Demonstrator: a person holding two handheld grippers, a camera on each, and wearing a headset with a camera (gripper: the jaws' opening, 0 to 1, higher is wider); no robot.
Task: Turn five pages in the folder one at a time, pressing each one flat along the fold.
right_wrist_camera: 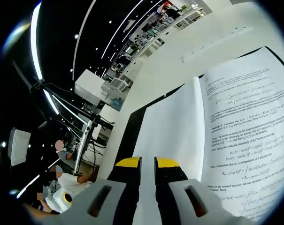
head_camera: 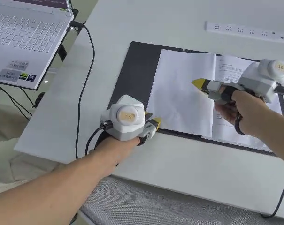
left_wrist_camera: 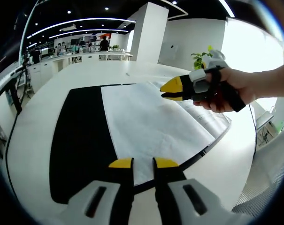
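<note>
The black folder lies open on the white table. A blank white page rests on its left half, and a printed page lies to the right of the fold. My right gripper hovers over the blank page just left of the fold, jaws together and holding nothing; its own view looks down on the blank page and the printed page past the gripper. My left gripper sits at the folder's near edge, by the blank page's lower corner, jaws nearly touching and holding nothing.
An open laptop stands at the far left, and a black cable runs from it down the table. A white power strip lies at the back right. A grey mesh seat sits below the table's near edge.
</note>
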